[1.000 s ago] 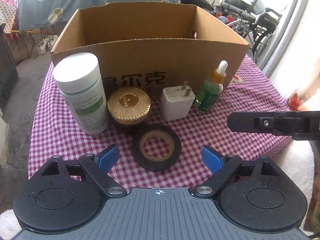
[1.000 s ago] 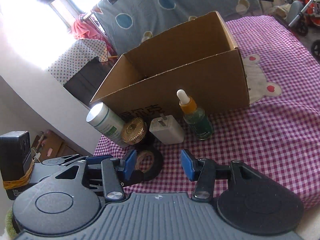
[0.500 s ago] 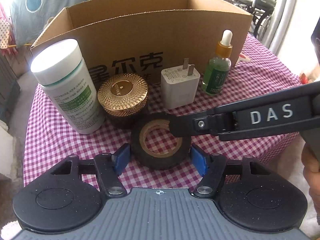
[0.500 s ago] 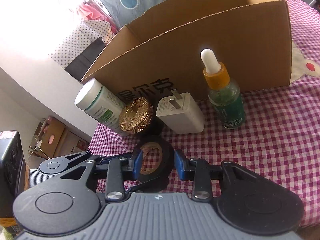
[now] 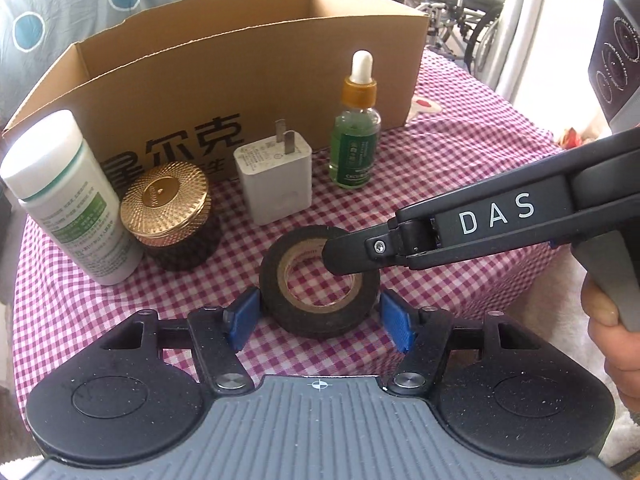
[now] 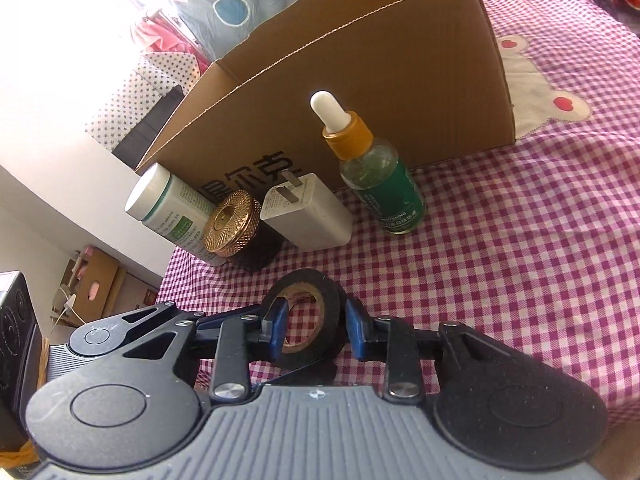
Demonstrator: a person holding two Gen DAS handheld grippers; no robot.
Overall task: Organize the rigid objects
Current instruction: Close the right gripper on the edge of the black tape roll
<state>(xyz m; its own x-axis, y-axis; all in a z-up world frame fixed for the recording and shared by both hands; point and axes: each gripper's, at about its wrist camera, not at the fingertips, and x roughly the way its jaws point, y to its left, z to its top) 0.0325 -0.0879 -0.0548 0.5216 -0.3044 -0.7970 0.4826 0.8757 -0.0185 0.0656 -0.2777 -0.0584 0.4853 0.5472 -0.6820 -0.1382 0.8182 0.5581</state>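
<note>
The tape roll [image 5: 319, 286] is lying flat between the left gripper [image 5: 320, 320]'s parted pads, barely touching; the right gripper [image 6: 314, 328] is pinching its near wall, one pad inside the hole. The cardboard box [image 5: 248, 92] is waiting behind.

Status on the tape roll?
Left gripper straddles tape roll, pads at its sides. Right gripper at its rim; grip unclear on both. Charger stands between roll and cardboard box.
</note>
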